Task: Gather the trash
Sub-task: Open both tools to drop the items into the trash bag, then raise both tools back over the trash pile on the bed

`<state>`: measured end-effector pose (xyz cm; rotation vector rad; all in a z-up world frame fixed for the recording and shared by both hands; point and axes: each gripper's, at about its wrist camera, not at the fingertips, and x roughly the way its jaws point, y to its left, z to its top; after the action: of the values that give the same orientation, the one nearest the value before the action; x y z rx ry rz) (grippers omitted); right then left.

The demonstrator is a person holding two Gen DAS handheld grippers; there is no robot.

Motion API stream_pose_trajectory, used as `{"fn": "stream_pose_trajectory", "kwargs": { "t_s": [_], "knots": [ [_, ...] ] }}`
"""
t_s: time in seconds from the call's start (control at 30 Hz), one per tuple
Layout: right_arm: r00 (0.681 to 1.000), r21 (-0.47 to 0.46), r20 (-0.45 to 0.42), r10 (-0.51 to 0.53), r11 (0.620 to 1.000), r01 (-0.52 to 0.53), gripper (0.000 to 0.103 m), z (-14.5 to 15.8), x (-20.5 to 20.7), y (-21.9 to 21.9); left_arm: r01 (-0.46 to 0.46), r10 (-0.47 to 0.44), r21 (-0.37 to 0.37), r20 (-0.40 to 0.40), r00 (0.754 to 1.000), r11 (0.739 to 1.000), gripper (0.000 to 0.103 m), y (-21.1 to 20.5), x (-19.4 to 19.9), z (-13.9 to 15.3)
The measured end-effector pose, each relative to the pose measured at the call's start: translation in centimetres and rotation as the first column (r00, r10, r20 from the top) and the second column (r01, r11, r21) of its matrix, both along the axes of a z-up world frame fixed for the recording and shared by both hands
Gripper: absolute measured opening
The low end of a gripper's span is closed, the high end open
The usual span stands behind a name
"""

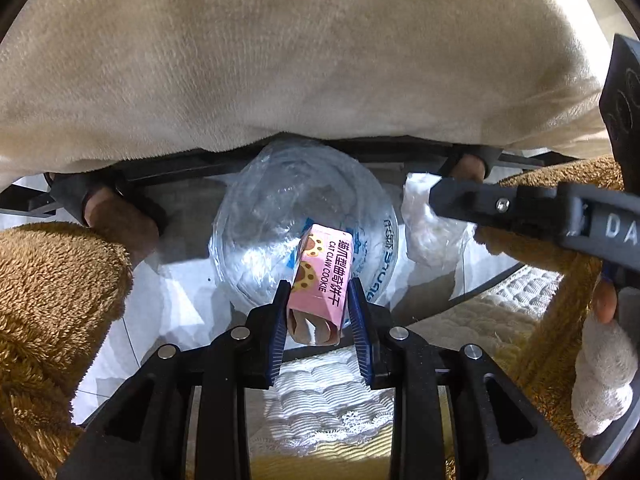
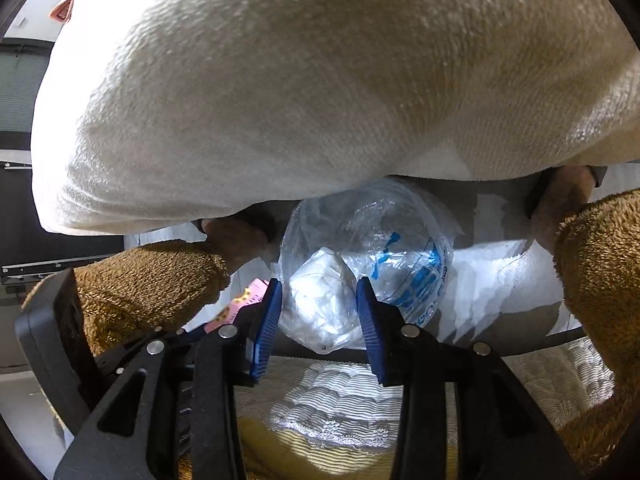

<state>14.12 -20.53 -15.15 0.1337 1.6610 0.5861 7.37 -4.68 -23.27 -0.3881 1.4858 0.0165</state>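
Note:
My left gripper is shut on a pink cookie box printed "CAT CLAW COOKIE", which hangs over the open mouth of a clear plastic trash bag. My right gripper is shut on a crumpled white plastic wrapper, held at the rim of the same bag. In the left wrist view the right gripper reaches in from the right with the white wrapper. The pink box shows at the left in the right wrist view.
A person in a cream fleece top with brown fleece sleeves leans over the bag. A white lace-edged cloth lies under both grippers. A pale tiled floor surrounds the bag.

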Motion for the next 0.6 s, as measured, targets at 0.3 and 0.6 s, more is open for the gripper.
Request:
{"fn": "stream_pose_trajectory", "kwargs": {
  "t_s": [0.3, 0.6],
  "knots": [
    [0.999, 0.007, -0.013, -0.044, 0.999, 0.044, 0.059, -0.1, 0.2, -0.4, -0.018, 0.018, 0.002, 0.006, 1.000, 1.000, 0.054, 0.5, -0.1, 0.0],
    [0.999, 0.019, 0.021, -0.026, 0.999, 0.026, 0.059, 0.7, -0.2, -0.3, -0.056, 0.056, -0.001, 0.073, 0.996, 0.998, 0.054, 1.1, -0.4, 1.5]
  ]
}}
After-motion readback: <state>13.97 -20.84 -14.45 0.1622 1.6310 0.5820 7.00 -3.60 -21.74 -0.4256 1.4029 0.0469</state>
